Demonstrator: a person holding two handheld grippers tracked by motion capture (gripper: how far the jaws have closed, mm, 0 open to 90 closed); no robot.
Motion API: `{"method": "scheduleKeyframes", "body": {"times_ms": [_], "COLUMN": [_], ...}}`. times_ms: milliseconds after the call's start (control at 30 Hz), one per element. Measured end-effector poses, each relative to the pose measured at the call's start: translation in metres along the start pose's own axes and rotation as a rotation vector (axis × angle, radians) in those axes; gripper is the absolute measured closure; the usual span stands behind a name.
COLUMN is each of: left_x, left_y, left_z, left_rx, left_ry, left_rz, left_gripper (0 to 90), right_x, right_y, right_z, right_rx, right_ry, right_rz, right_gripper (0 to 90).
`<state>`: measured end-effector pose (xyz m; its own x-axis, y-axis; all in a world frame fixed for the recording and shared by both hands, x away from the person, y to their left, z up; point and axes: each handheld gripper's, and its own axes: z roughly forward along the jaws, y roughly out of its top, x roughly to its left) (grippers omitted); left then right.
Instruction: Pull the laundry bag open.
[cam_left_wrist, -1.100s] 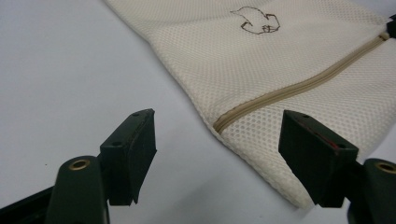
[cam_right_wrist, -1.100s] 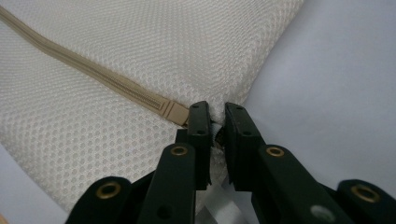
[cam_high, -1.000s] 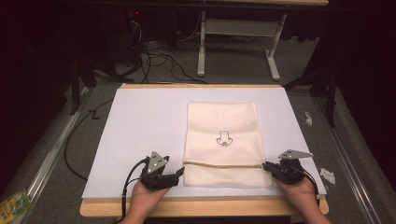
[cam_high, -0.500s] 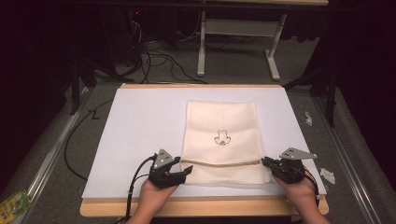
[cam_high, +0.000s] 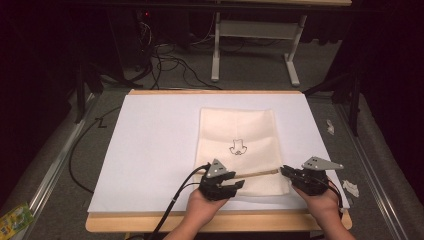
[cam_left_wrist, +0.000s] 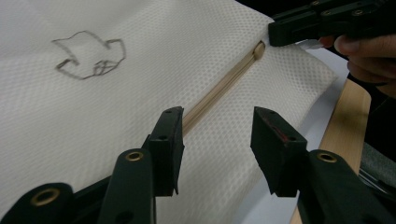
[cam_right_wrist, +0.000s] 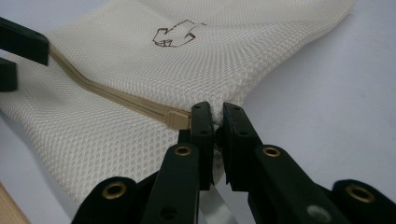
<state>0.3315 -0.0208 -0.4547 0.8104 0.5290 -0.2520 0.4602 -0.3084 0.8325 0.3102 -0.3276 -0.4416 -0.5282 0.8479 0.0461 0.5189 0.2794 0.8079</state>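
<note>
A cream mesh bag (cam_high: 237, 135) with a small drawn emblem (cam_high: 238, 148) lies flat on the white sheet. A tan zipper (cam_high: 257, 173) runs across its near end. My left gripper (cam_high: 239, 184) hovers over the bag's near part, open. In the left gripper view its jaws (cam_left_wrist: 217, 135) have just been closing; the zipper (cam_left_wrist: 219, 88) runs up to the left one and only mesh lies between them, unpinched. My right gripper (cam_high: 284, 171) is shut on the bag's right edge, and in the right gripper view (cam_right_wrist: 215, 116) it pinches the mesh beside the zipper's end (cam_right_wrist: 177, 119).
The white sheet (cam_high: 150, 145) covers a wooden tabletop (cam_high: 125, 222). Small white scraps (cam_high: 350, 187) lie on the grey floor at the right. A green packet (cam_high: 15, 217) lies at the lower left. Cables and a white table frame (cam_high: 252, 30) stand beyond the far edge.
My left gripper has slid right from the bag's left edge along the zipper onto the bag, its jaws narrower. The right gripper has kept still on the bag's edge.
</note>
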Motion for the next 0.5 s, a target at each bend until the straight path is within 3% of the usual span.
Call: {"method": "scheduleKeyframes", "body": {"times_ms": [367,500], "left_x": [-0.022,-0.025], "left_y": [0.035,0.037], "left_z": [0.058,0.069], "left_rx": [0.035,0.035], "left_ry": [-0.042,-0.059], "left_rz": [0.041,0.028], "left_gripper": [62.1,65.5], "right_x": [0.000,0.000], "right_y": [0.002,0.003], "right_z": [-0.003,-0.004], "right_rx": [-0.027,-0.037], "right_ry": [0.007,0.014], "right_rz": [-0.005,0.006], "right_gripper": [84.8,84.8]}}
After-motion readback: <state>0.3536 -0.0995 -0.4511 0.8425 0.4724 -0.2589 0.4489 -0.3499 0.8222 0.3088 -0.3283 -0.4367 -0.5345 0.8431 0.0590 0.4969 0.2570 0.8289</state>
